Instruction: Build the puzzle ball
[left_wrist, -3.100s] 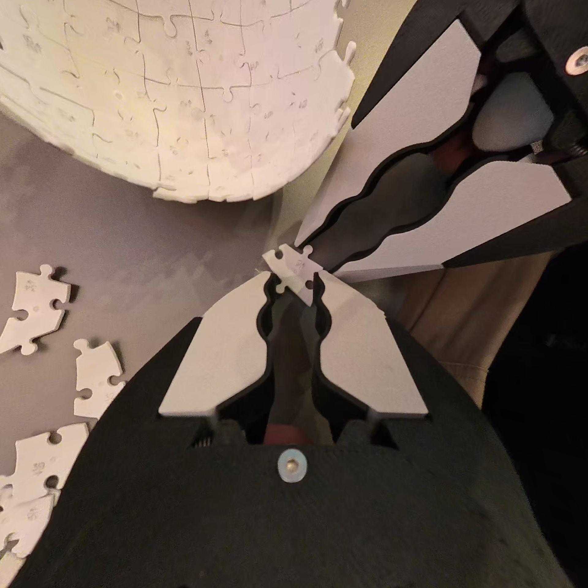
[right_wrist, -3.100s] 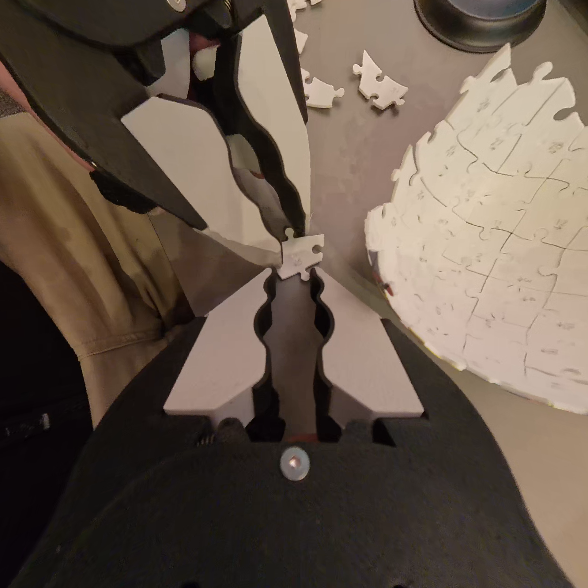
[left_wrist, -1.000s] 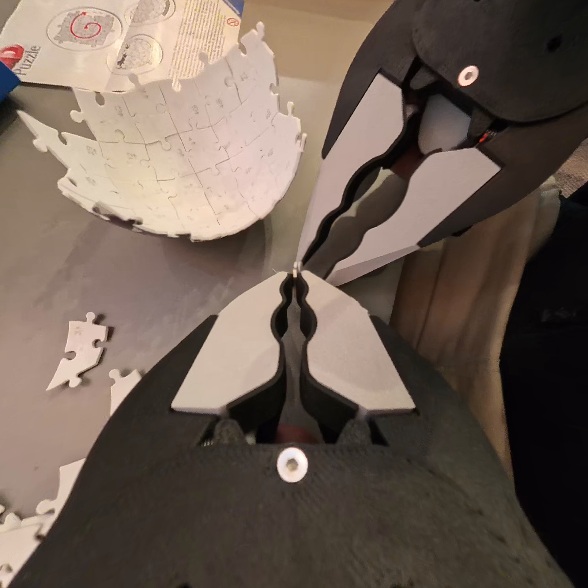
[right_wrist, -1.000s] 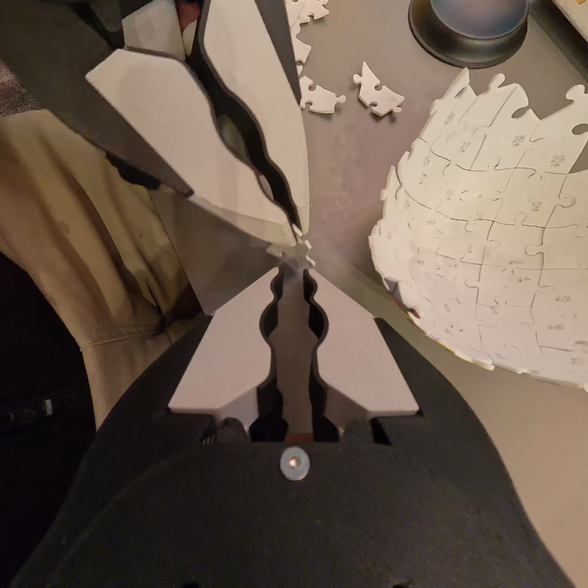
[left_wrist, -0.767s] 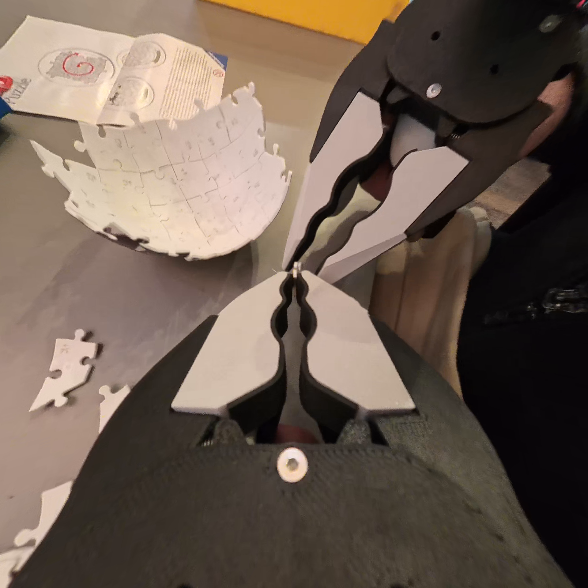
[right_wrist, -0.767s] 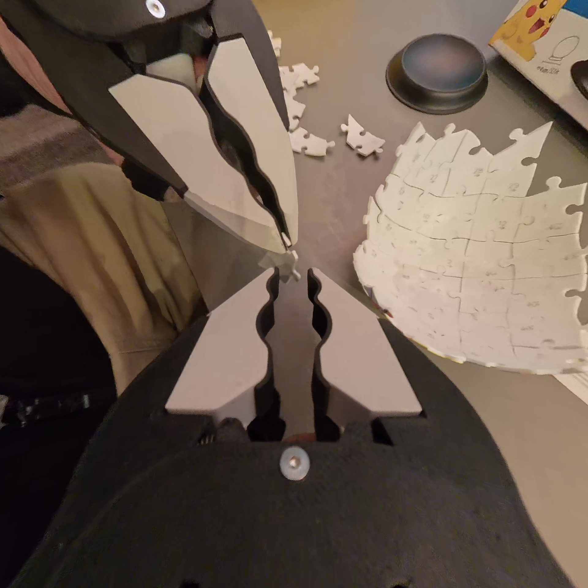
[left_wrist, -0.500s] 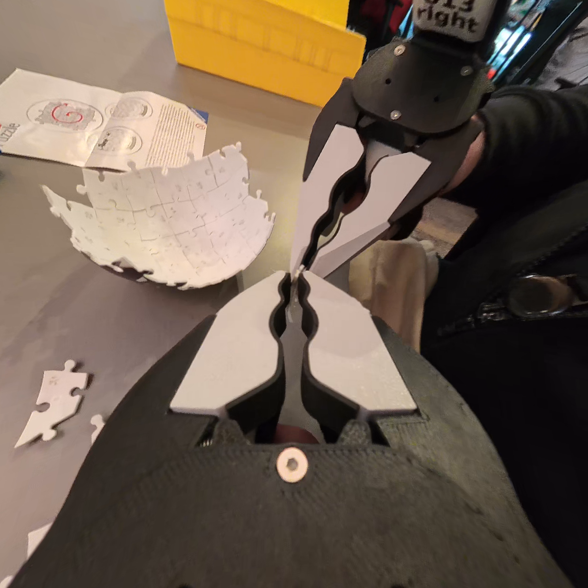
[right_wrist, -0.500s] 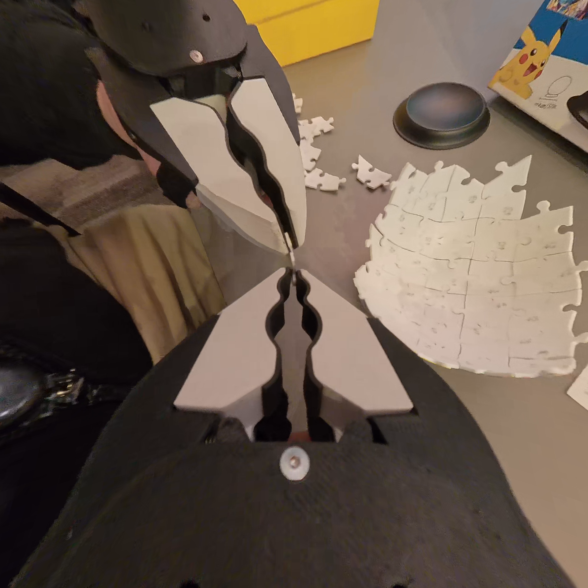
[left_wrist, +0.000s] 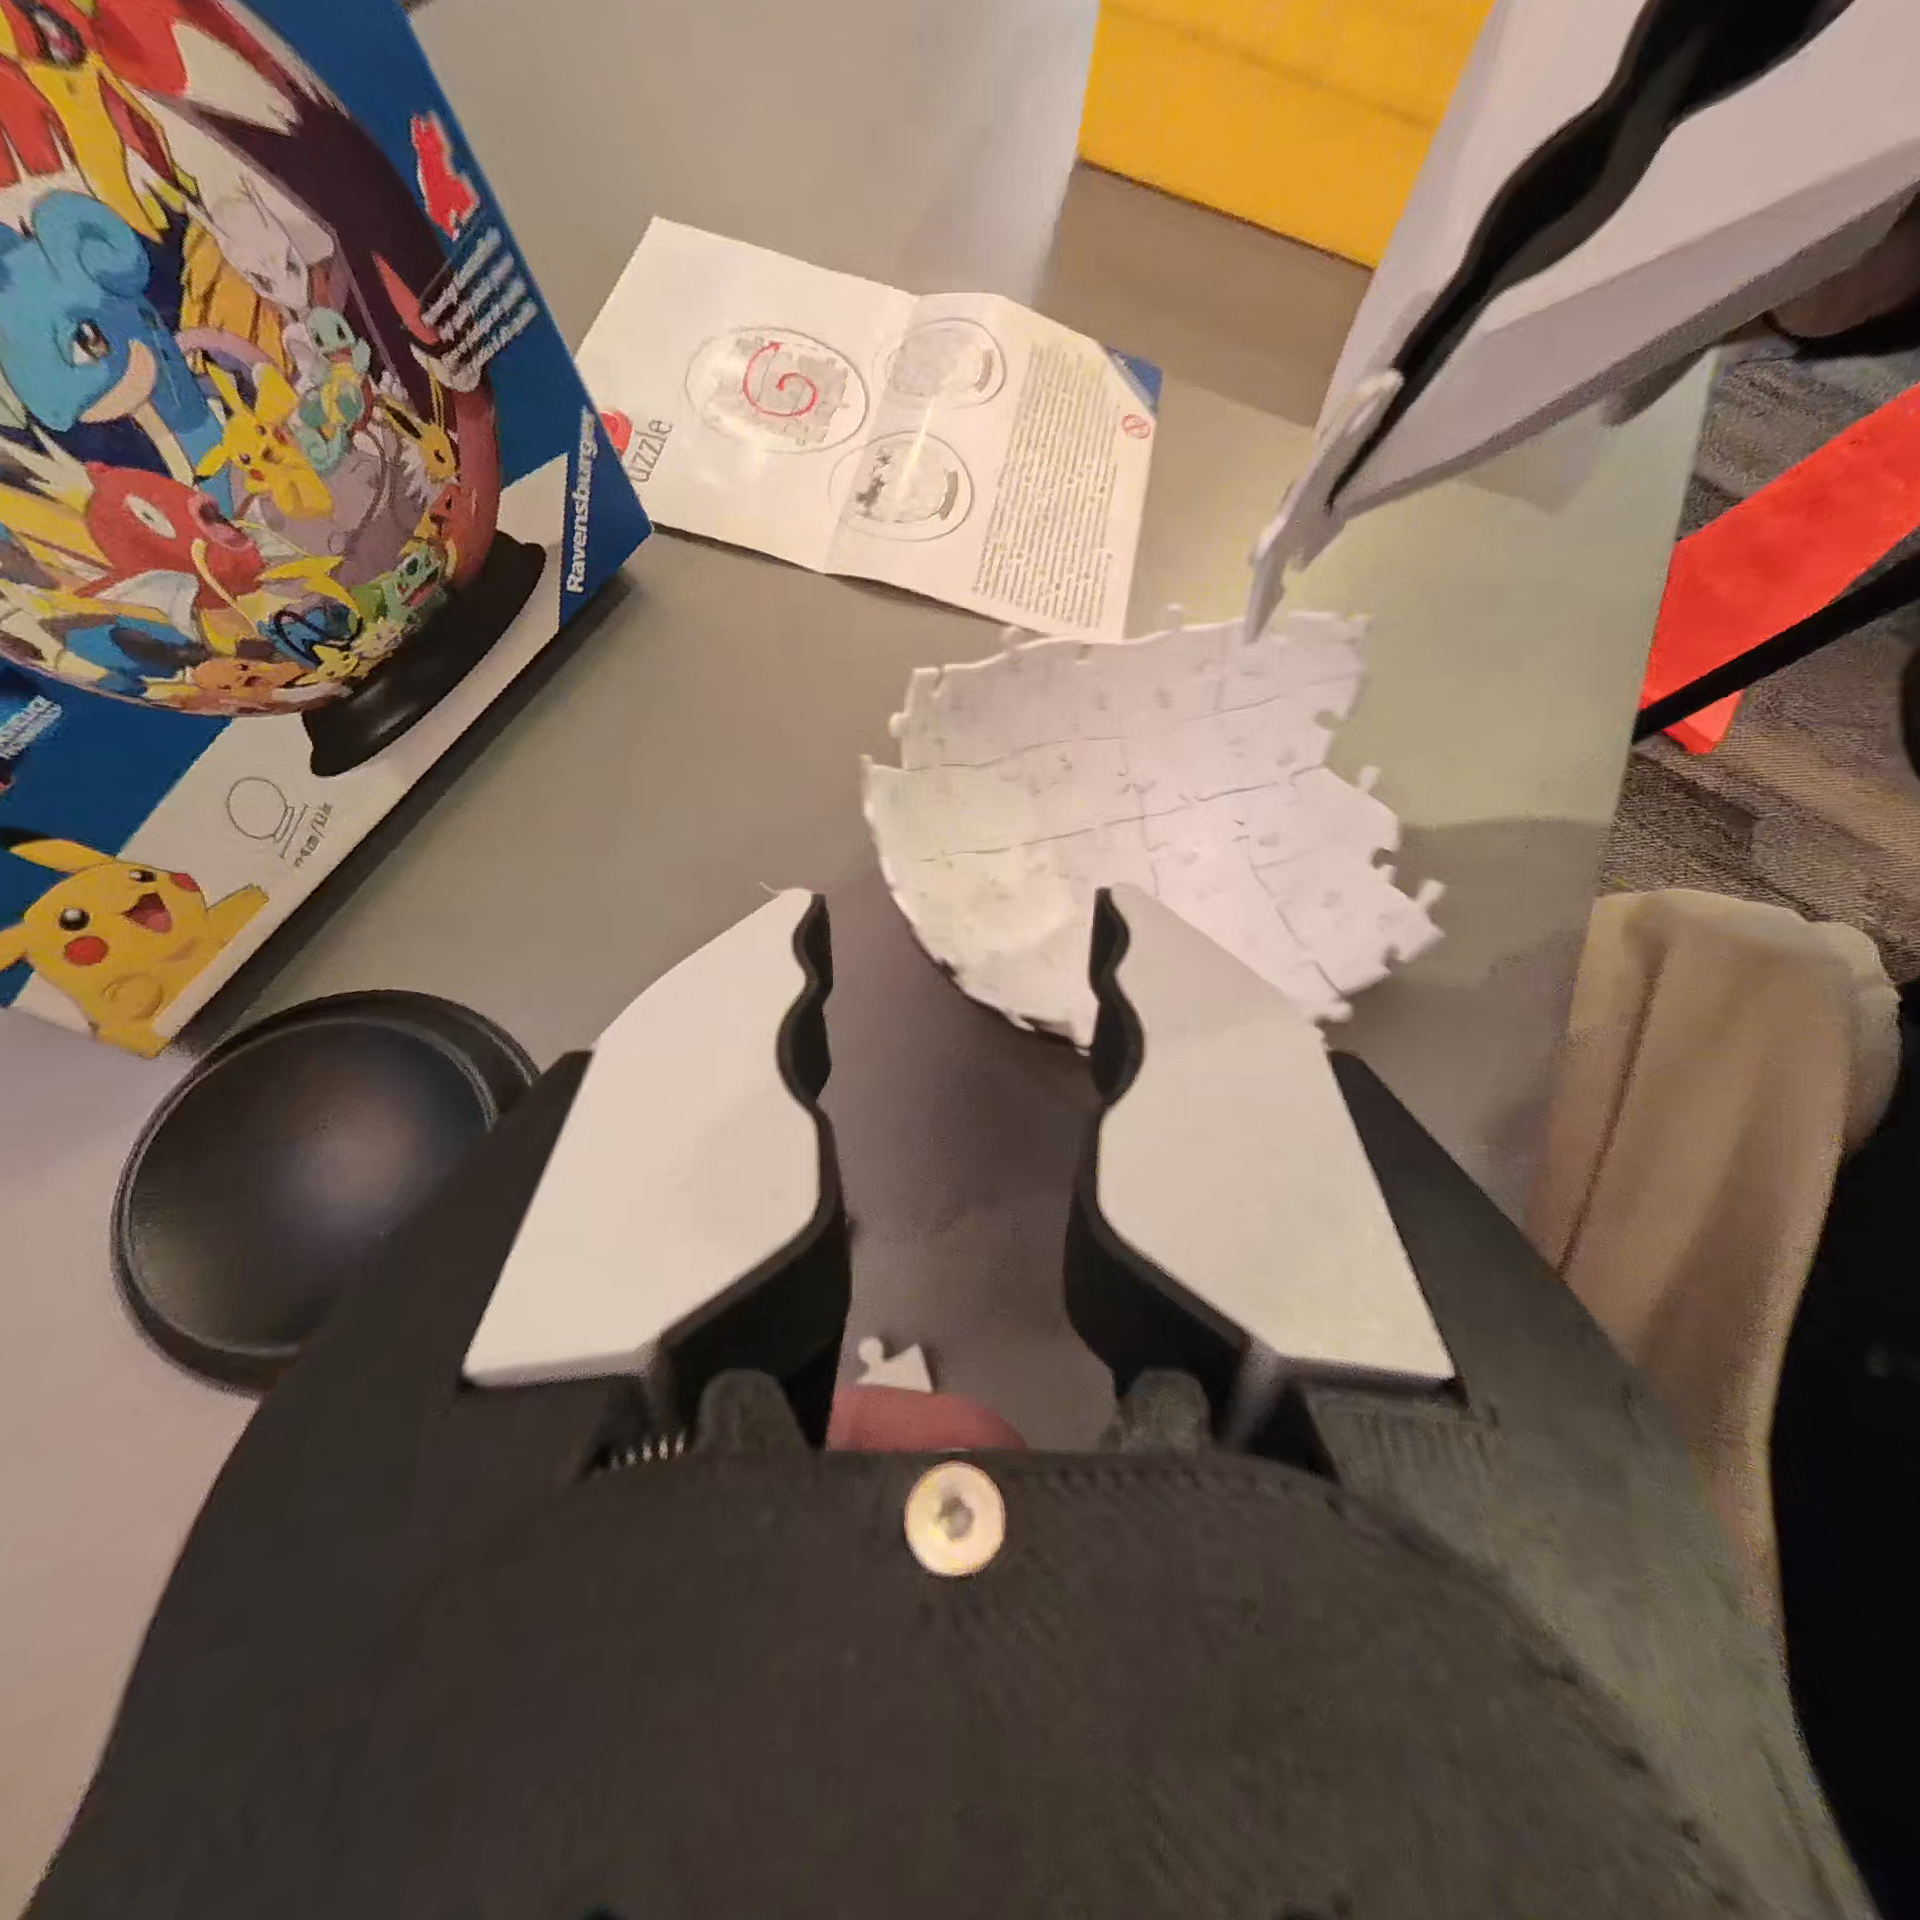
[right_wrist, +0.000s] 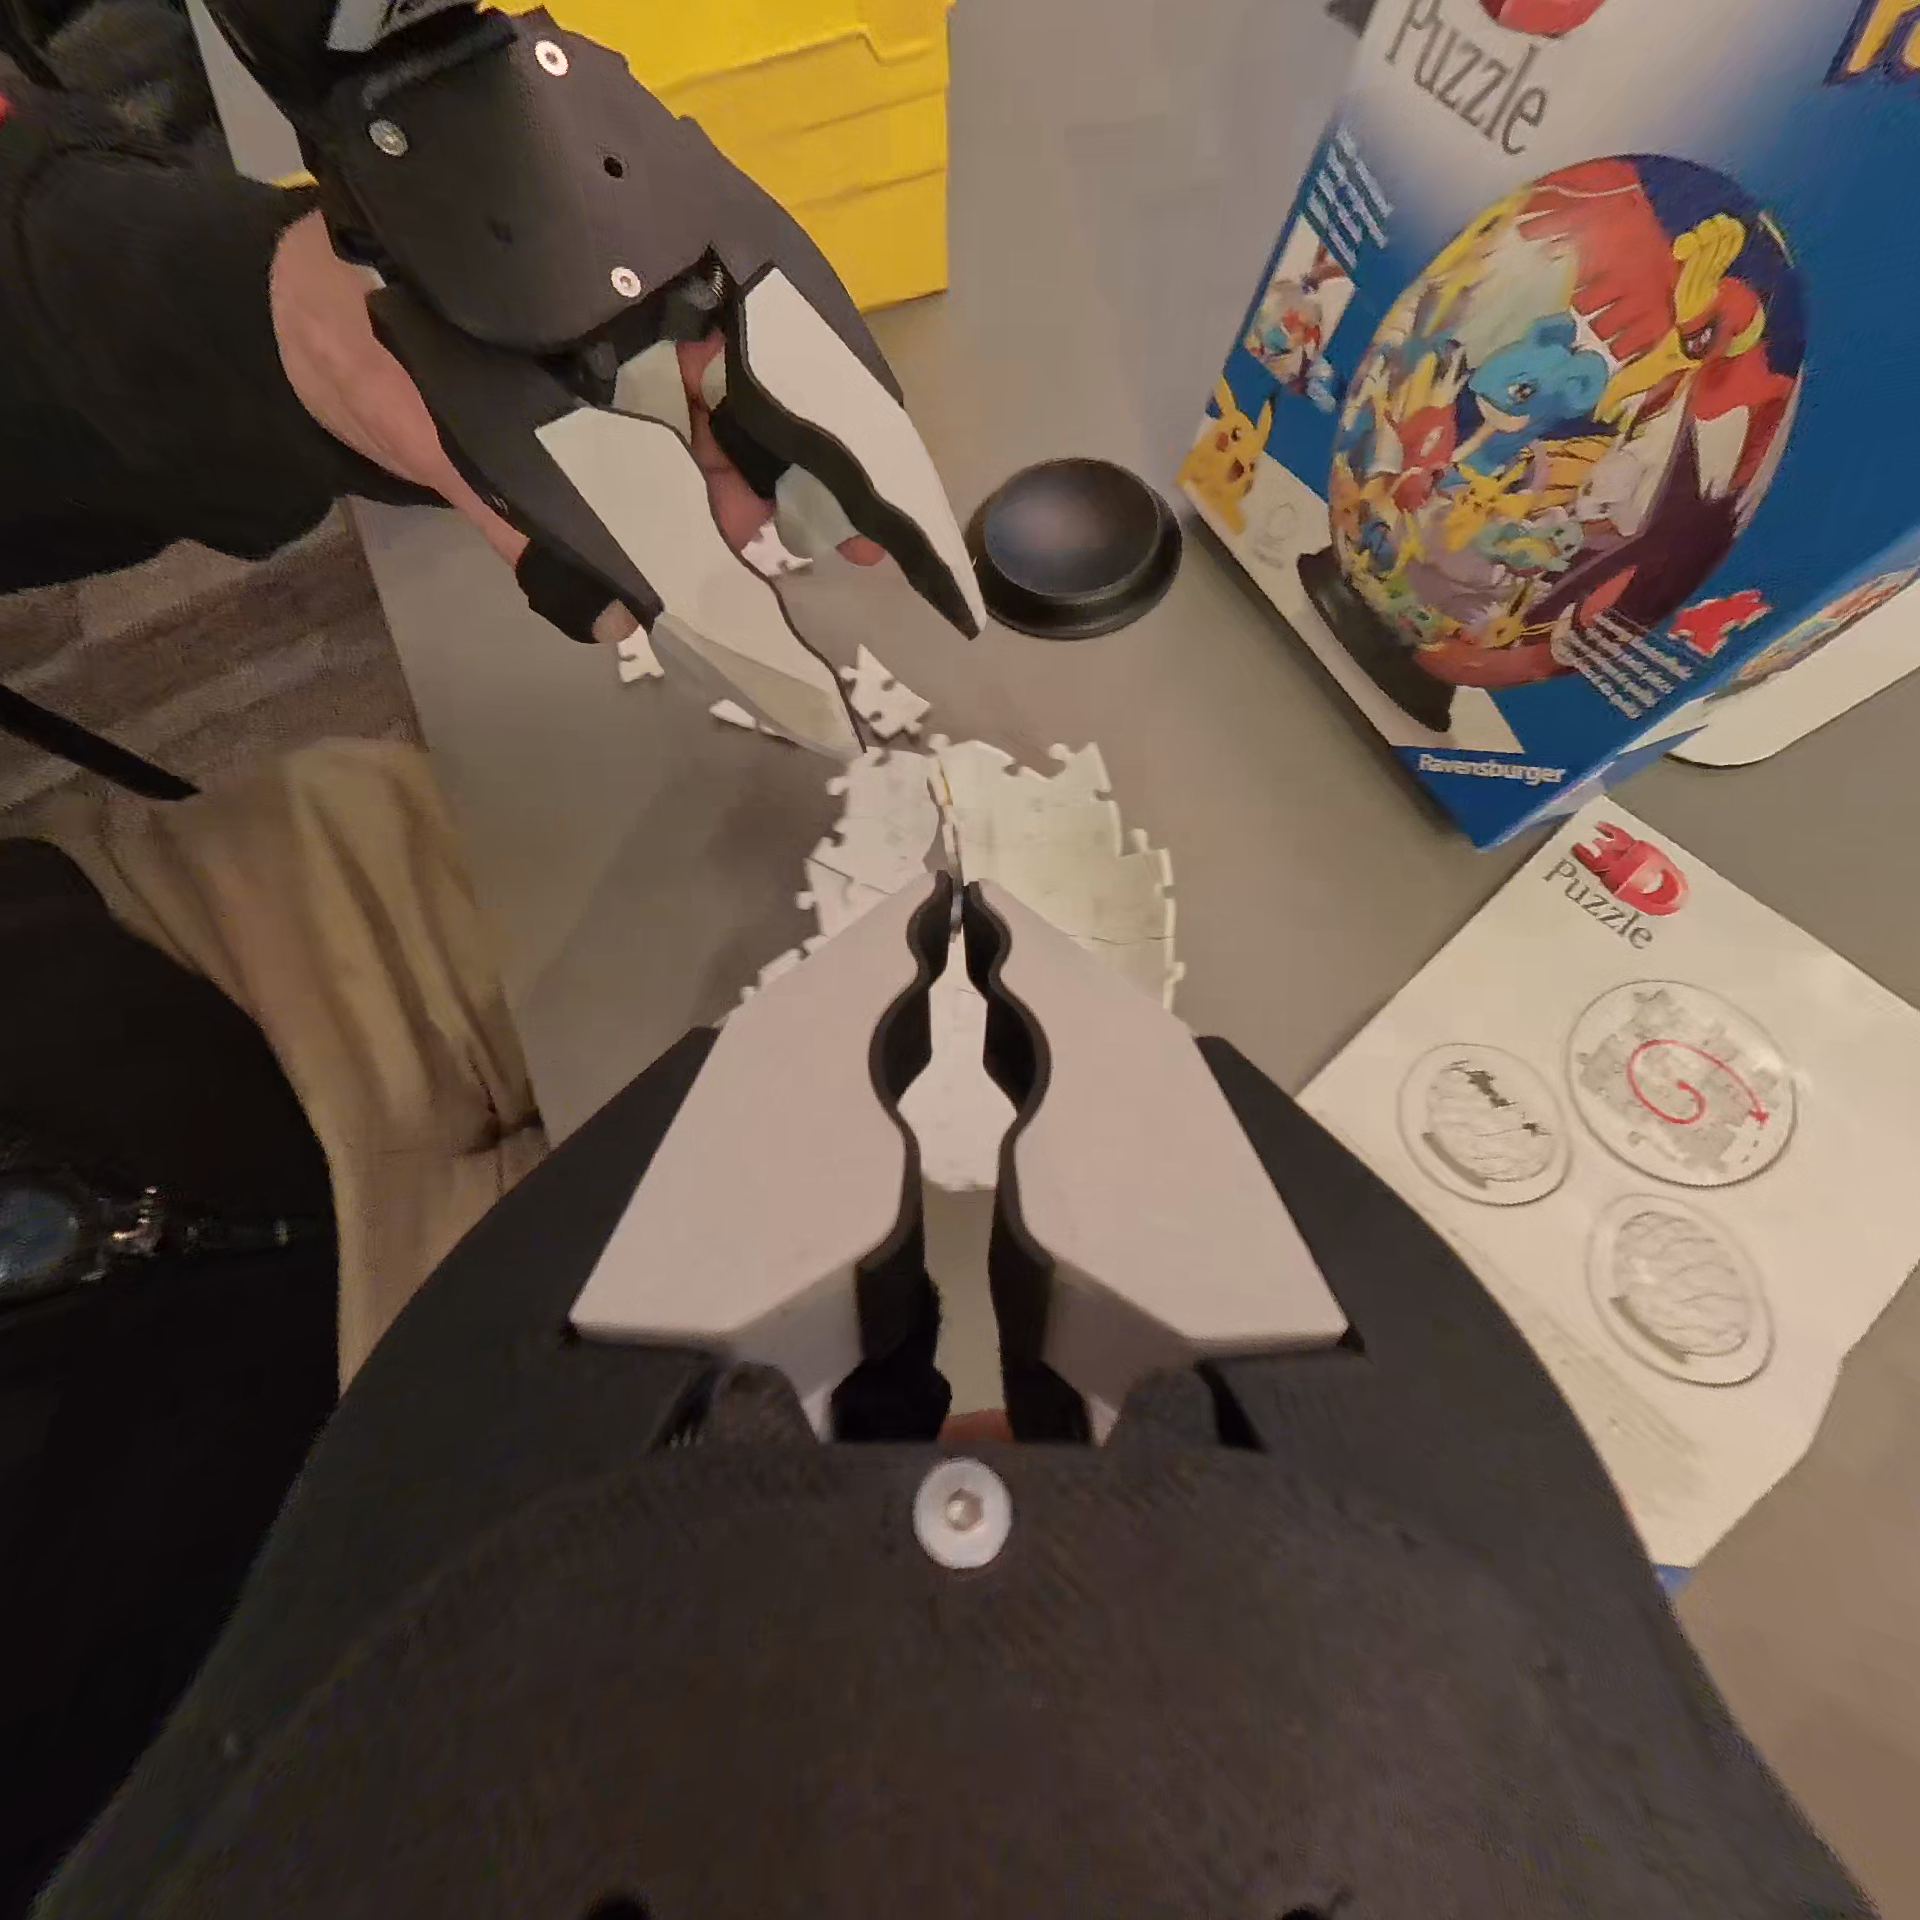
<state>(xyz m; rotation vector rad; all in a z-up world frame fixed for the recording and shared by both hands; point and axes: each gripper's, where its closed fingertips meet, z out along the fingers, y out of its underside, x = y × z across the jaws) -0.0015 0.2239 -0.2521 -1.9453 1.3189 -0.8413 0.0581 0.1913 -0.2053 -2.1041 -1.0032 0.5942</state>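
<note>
The part-built puzzle ball, a white curved shell (left_wrist: 1143, 810), lies on the grey table. My right gripper (right_wrist: 954, 902) is shut on a white puzzle piece (right_wrist: 949, 831), seen edge-on, and holds it just above the shell (right_wrist: 1049, 862). In the left wrist view the right gripper (left_wrist: 1335, 483) comes in from the upper right, with the piece (left_wrist: 1276, 561) hanging over the shell's far rim. My left gripper (left_wrist: 956, 914) is open and empty, above the shell's near edge. It also shows in the right wrist view (right_wrist: 914, 681), at the upper left, held by a hand.
The colourful puzzle box (left_wrist: 260, 416) stands at the left, with a black round stand (left_wrist: 301, 1174) in front of it. A folded leaflet (left_wrist: 883, 416) lies behind the shell. Loose pieces (right_wrist: 883, 686) lie beyond the shell. A yellow bin (right_wrist: 831, 125) is at the back. The table edge runs at the right. There is about 9 cm between the tips of the two grippers.
My left gripper has let go of the piece, opened and drawn apart from the right one. The right gripper has shut on the piece and carried it over the shell.
</note>
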